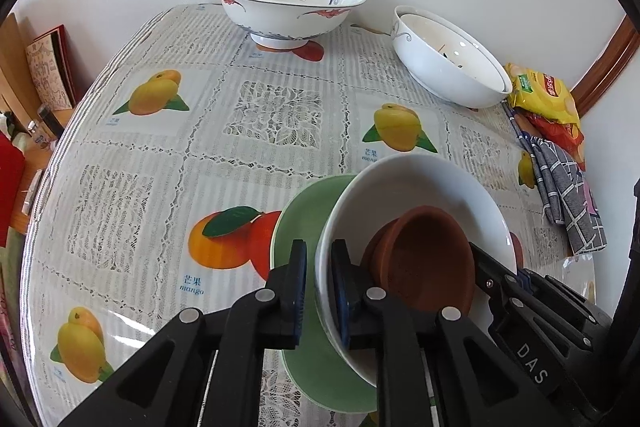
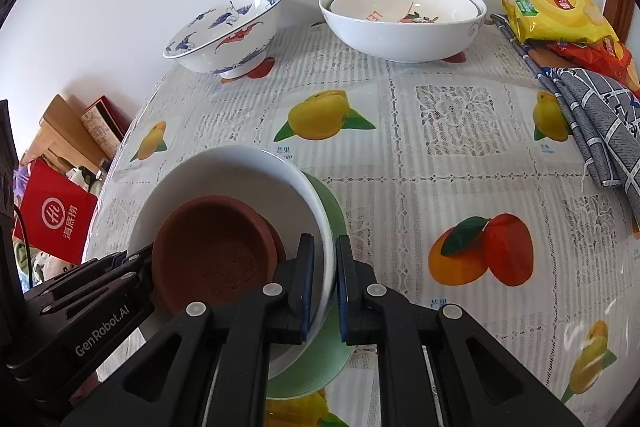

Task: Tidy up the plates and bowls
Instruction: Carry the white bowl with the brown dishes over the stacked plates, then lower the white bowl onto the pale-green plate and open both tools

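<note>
The white bowl (image 1: 420, 187) low in the frame looks like glazed ceramic, smooth and shiny. Inside it the brown dish (image 1: 424, 263) is matt, grainy, like unglazed clay. The green plate (image 1: 304, 223) underneath has a soft satin glaze. The tablecloth (image 1: 168, 155) is glossy plastic printed with lace and fruit, catching window glare. At the upper middle, the blue-painted bowl (image 1: 286, 3) is glossy porcelain. On the right edge lie a woven grey checked cloth (image 1: 568, 195) and crinkly, shiny yellow snack bags (image 1: 544, 91).
</note>
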Motion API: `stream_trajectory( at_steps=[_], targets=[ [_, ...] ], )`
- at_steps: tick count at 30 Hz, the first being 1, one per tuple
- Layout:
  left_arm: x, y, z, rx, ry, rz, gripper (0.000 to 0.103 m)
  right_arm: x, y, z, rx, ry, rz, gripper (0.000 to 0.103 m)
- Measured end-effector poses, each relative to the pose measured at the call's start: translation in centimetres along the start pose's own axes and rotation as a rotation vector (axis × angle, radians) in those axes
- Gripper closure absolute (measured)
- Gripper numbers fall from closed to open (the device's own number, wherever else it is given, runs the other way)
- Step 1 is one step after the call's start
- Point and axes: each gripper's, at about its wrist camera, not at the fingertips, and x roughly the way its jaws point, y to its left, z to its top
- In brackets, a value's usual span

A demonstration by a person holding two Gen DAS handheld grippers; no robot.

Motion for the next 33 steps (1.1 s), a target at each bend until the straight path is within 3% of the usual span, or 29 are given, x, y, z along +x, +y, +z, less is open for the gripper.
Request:
stream_trajectory(
  at_steps=[21,30,33],
  targets=[
    [-2.8,-0.5,-2.1,0.034,0.002,0.020,0.076,-4.1,0.7,-2.3,-0.084,-0.041,-0.022,0.086],
    [-6.0,-0.7,-3.8,0.036,-0.046,0.040,0.069,-7.4,0.5,-4.0,-0.092,-0.067,-0.030,0.074],
    [-7.3,-1.4,-4.7,0.062,-0.072,0.039,0.064,-9.5,0.0,-4.7,-0.093,-0.110,-0.065,0.059]
  ],
)
